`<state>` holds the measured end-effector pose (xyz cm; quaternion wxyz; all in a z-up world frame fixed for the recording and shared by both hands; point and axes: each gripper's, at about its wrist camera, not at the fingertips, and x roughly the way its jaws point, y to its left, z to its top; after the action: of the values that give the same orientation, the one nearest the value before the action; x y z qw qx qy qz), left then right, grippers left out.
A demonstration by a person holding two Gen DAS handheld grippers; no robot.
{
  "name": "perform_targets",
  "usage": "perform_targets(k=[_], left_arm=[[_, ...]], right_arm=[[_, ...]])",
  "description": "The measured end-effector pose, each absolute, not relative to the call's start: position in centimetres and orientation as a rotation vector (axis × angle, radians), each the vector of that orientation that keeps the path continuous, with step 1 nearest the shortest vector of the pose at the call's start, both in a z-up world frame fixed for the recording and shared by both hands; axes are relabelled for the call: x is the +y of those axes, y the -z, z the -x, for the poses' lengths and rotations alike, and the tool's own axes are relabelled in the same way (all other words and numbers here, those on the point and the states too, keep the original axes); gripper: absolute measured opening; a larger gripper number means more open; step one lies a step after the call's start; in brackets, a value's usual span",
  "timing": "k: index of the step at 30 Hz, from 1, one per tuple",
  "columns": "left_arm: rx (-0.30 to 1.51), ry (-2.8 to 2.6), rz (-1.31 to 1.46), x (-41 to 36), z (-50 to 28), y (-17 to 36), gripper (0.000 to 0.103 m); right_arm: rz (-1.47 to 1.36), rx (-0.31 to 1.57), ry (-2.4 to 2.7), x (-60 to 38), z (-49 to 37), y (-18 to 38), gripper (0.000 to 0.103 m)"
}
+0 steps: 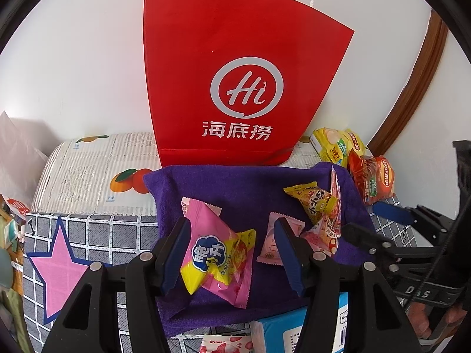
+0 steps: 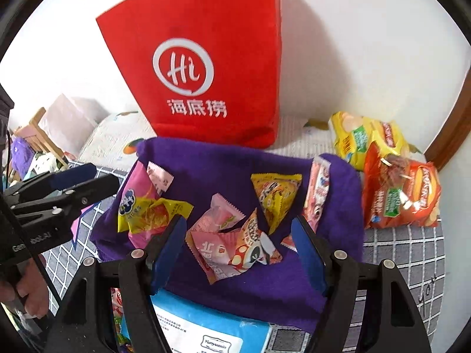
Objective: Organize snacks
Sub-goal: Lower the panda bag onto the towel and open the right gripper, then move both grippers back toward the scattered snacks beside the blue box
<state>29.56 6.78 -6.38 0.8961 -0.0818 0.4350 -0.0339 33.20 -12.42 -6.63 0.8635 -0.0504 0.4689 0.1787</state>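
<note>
bag (image 1: 235,58): red, white logo | towel (image 1: 250,182): purple | bedding (image 1: 97,235): grey-white grid, pink star

Home bedroom: patterned bedding (image 1: 88,235), clutter.

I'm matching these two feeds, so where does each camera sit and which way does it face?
Left wrist: on the left gripper, angled down at the purple cloth; right gripper shows at right.
Right wrist: on the right gripper, angled down likewise; left gripper and a hand at left.
Shared: cloth, snacks, red bag.
</note>
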Motion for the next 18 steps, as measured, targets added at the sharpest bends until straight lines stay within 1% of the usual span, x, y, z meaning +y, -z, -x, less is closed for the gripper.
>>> perform_targets(k=[5, 18], left_arm=[[0.903, 0.07, 0.168, 6.7, -29.6, 6.5, 0.056], [0.908, 0.081, 0.171, 6.7, -29.5, 6.6, 0.056]], right_arm=[[0.1, 0.921, -0.324, -13.3, -33.0, 5.5, 0.073], [0.064, 0.881, -0.336, -14.3, -32.4, 4.0, 0.073]])
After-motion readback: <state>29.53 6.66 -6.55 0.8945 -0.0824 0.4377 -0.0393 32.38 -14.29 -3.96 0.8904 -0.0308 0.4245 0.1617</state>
